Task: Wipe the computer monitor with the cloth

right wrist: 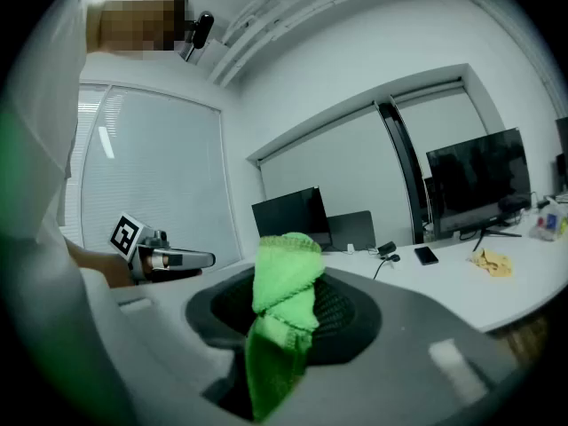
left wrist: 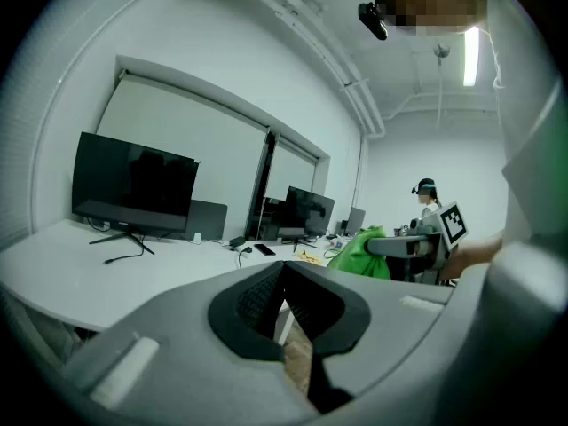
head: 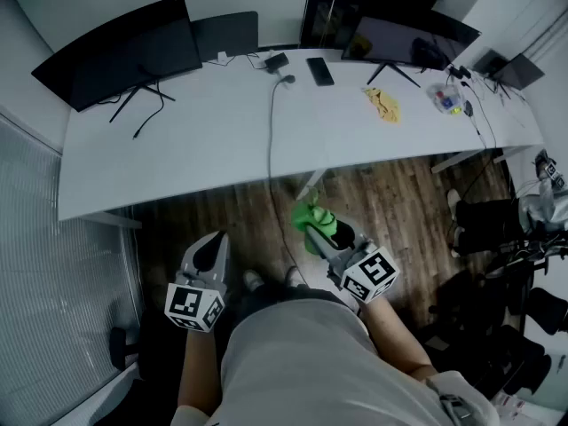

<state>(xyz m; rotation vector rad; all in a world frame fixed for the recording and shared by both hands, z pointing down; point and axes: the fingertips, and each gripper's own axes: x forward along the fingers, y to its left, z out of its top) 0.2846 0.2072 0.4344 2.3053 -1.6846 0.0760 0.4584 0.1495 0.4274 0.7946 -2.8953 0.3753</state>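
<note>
head view: right gripper (head: 311, 227) clamped on the green cloth (head: 319, 220), held over the floor just in front of the white desk (head: 204, 140). left gripper (head: 216, 241) jaws together, nothing between them, also short of the desk. black monitor (head: 124, 51) upright at the desk's far left, well apart from the cloth.

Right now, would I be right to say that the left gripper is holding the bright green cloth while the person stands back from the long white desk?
Not quite: the bright green cloth is clamped in the right gripper, not the left gripper, whose jaws hold nothing. The right gripper view shows it. The person does stand back from the long white desk.
</note>
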